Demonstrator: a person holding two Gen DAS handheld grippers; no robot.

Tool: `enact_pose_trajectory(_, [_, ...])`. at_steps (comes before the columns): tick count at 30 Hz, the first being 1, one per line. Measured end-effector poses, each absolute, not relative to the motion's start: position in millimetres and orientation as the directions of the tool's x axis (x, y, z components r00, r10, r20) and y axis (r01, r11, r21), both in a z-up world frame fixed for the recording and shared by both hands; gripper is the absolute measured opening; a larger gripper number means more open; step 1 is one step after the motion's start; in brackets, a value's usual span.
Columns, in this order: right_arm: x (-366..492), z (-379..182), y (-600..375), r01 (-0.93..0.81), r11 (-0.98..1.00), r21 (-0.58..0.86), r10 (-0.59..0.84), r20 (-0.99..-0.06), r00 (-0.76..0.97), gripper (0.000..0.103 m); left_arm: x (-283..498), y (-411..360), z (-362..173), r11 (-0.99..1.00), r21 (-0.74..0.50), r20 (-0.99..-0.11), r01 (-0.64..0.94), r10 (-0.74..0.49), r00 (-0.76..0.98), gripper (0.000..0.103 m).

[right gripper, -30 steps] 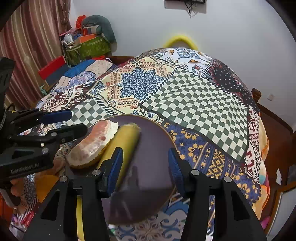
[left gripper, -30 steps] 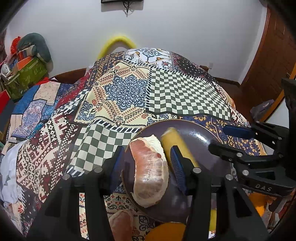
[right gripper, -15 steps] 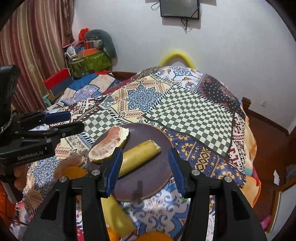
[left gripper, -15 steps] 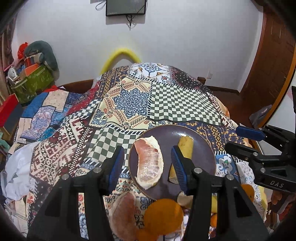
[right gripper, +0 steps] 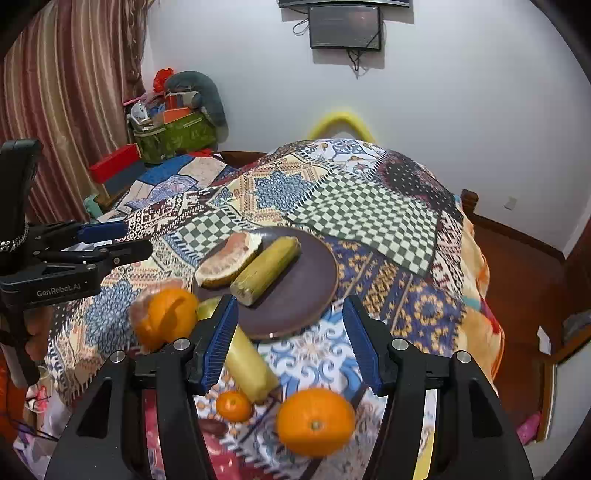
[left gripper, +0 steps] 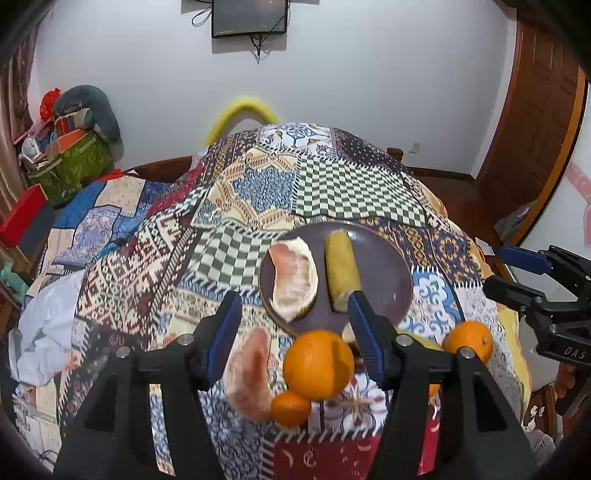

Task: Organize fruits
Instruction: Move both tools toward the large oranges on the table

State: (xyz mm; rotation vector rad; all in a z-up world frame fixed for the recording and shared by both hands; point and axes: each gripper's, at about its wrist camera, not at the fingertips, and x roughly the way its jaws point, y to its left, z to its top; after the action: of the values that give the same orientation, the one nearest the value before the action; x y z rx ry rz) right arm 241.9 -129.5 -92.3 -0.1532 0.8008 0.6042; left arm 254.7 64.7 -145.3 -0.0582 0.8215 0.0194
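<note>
A dark purple plate (left gripper: 388, 273) (right gripper: 310, 280) on the patchwork cloth holds a pomelo wedge (left gripper: 295, 282) (right gripper: 229, 264) and a yellow corn piece (left gripper: 341, 273) (right gripper: 266, 269). In front of the plate lie a second pomelo wedge (left gripper: 247, 373), a large orange (left gripper: 317, 365) (right gripper: 168, 317), a small orange (left gripper: 290, 408) (right gripper: 233, 406), another orange (left gripper: 469, 341) (right gripper: 316, 421) and a second corn piece (right gripper: 247, 363). My left gripper (left gripper: 295, 332) is open and empty above the loose fruit. My right gripper (right gripper: 290, 343) is open and empty, to the right of the left one.
The patchwork cloth (left gripper: 258, 192) covers a rounded table. A green box of clutter (left gripper: 70, 166) and a red box (left gripper: 22, 218) stand at the far left. A wooden door (left gripper: 535, 122) is at the right. A screen (left gripper: 249, 16) hangs on the wall.
Both grippers have pulled back and up from the plate. The loose oranges, second pomelo wedge and second corn piece have come into view. Both jaws stayed open.
</note>
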Motion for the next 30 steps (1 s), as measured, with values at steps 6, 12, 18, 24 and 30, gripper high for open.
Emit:
enact_pose_trajectory(6, [222,-107,-143,-0.535,0.840,0.088,0.420,-0.729,0.540,0.062,231,62,-160,0.998,-0.054,-0.760,-0.040,-0.015,0.650,0.064])
enact_pose_trajectory(12, [213,-133,-158,-0.495,0.857,0.145,0.417,-0.759,0.500,0.065,218,62,-182,0.996,-0.065,-0.791,-0.054,-0.018,0.612,0.065])
enact_pose_trajectory(18, [208,-153,-164,-0.459,0.873,0.164,0.397,-0.785,0.475,0.065,221,62,-205,0.994,-0.086,-0.821,-0.067,-0.033,0.570,0.066])
enact_pose_trajectory(24, [210,-169,-175,-0.407,0.887,0.219,0.405,-0.794,0.454,0.066,229,54,-219,0.996,-0.084,-0.836,-0.042,-0.047,0.546,0.066])
enact_pose_trajectory(30, [212,-182,-173,-0.409,0.883,0.233,0.410,-0.806,0.426,0.066,240,48,-229,0.998,-0.058,-0.845,-0.028,-0.034,0.533,0.068])
